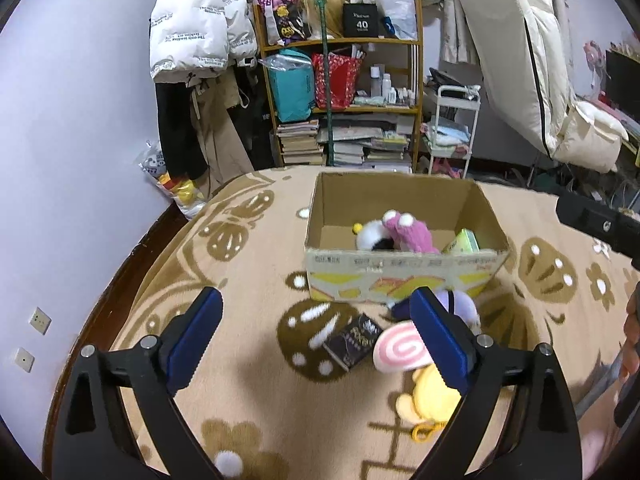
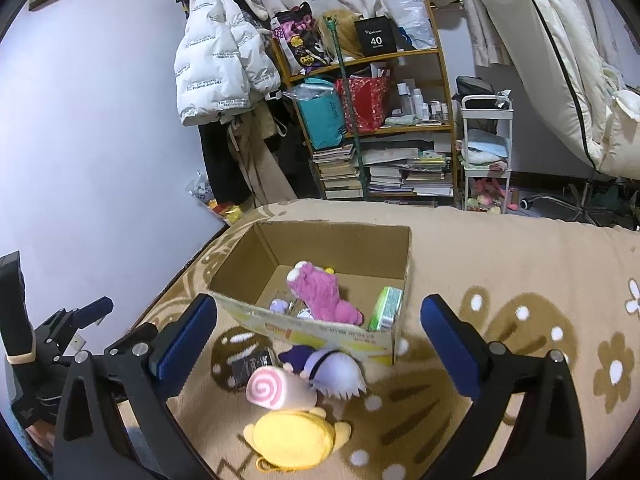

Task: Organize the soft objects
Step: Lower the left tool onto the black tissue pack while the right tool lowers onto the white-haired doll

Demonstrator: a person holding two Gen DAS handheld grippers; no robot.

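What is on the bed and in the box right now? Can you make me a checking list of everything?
Surface: beige blanket with brown flower shapes.
Job's things: open cardboard box holding a pink plush and a green packet; in front of it lie a pink swirl plush, a purple plush and a yellow plush.
Clutter: small dark box beside the swirl plush.
Grippers: left gripper open, holding nothing; right gripper open, holding nothing.
Cables: nothing seen.
Surroundings: bookshelf with stacked books, white jacket hanging, white cart.
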